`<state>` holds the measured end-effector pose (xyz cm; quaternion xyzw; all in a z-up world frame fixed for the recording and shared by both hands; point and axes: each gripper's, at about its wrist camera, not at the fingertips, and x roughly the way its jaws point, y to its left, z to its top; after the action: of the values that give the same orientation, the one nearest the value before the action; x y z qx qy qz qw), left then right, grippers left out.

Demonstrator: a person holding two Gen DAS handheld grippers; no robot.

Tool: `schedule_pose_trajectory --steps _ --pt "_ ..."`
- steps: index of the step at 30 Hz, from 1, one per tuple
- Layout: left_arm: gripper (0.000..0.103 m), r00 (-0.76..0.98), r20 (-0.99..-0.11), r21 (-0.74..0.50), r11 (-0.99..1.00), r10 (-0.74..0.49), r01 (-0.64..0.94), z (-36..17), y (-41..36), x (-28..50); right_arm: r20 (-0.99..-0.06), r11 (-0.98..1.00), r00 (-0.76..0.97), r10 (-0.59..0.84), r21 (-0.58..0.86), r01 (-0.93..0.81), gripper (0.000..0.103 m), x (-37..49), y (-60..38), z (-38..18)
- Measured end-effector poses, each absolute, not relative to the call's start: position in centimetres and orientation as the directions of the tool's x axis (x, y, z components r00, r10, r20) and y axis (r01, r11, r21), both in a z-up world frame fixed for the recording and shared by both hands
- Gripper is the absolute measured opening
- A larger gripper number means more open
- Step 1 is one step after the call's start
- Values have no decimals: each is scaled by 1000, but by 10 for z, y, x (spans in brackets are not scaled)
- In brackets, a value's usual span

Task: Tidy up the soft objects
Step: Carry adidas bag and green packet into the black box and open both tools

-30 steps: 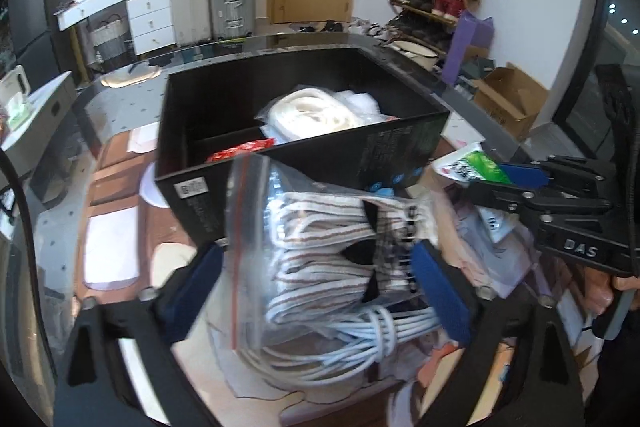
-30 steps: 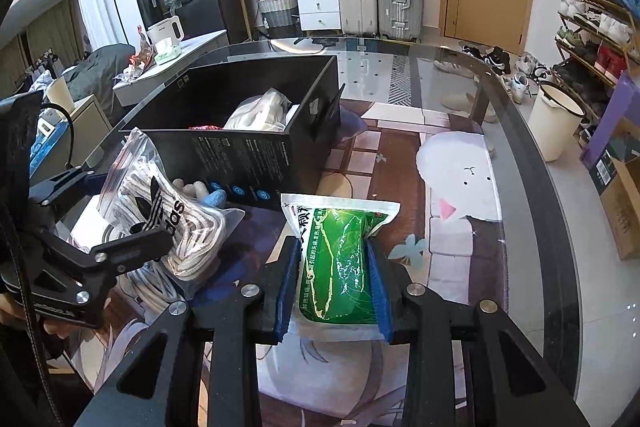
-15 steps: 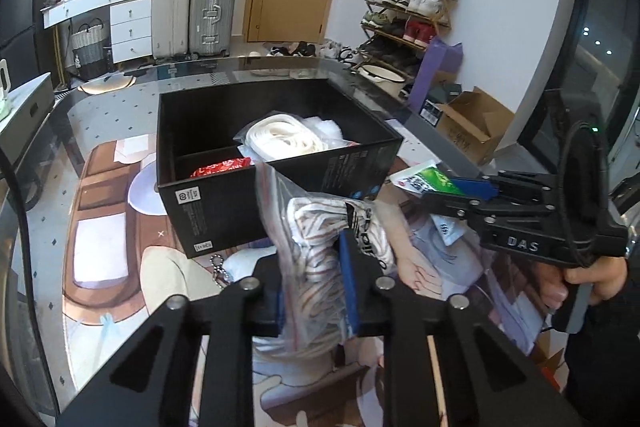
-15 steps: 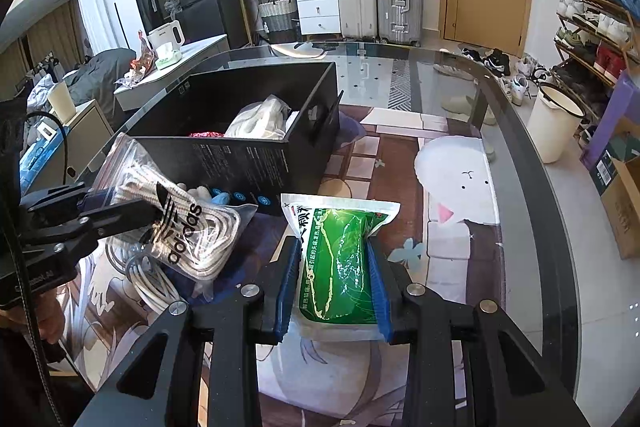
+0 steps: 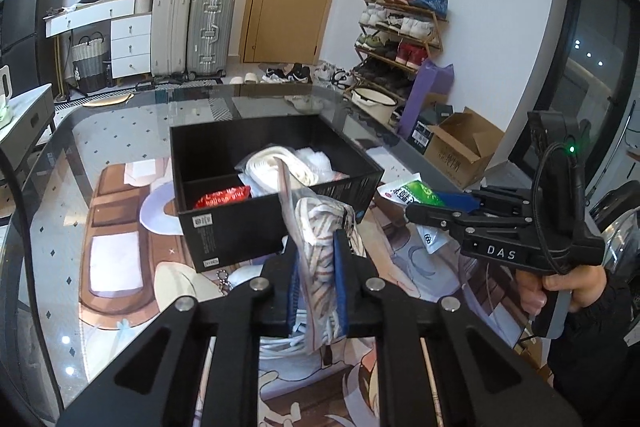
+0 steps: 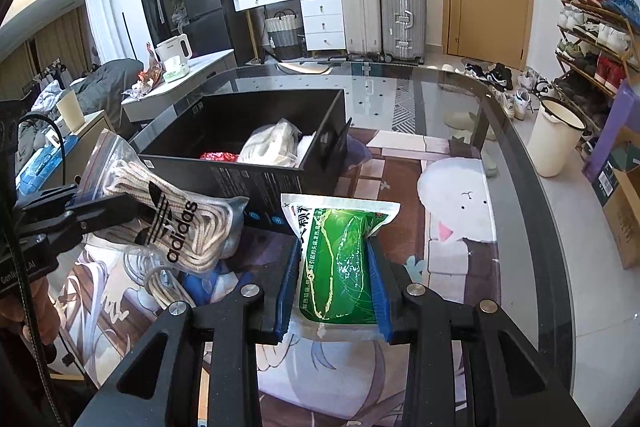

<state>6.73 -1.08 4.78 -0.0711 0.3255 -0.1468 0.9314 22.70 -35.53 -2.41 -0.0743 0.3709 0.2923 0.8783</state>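
Observation:
My left gripper (image 5: 316, 267) is shut on a clear zip bag of striped Adidas laces (image 5: 320, 227) and holds it above the table, just in front of the black box (image 5: 224, 227). The bag also shows in the right wrist view (image 6: 168, 215). My right gripper (image 6: 334, 267) is shut on a green and white packet (image 6: 340, 251), held above the table to the right of the box (image 6: 256, 183). The box holds a white bagged bundle (image 5: 276, 163) and a red packet (image 5: 222, 197).
A coil of white cable (image 6: 160, 279) lies on the printed table mat (image 6: 456, 211) under the lace bag. The glass table edge (image 6: 532, 187) curves on the right. Suitcases (image 6: 384, 15), a shoe rack (image 5: 400, 35) and cardboard boxes (image 5: 456, 147) stand around.
My left gripper closed on the lace bag and lifted it off the cable coil, up to box height. The right gripper kept still with the green packet.

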Motion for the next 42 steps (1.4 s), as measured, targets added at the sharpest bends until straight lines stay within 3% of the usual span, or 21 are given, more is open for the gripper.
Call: schedule_pose_trajectory --steps 20,42 --pt "12 850 -463 -203 963 -252 175 91 18 63 -612 771 582 535 71 -633 33 212 -330 19" --pt "12 811 -527 -286 952 -253 111 51 29 144 -629 762 581 517 29 -646 33 263 -267 20"
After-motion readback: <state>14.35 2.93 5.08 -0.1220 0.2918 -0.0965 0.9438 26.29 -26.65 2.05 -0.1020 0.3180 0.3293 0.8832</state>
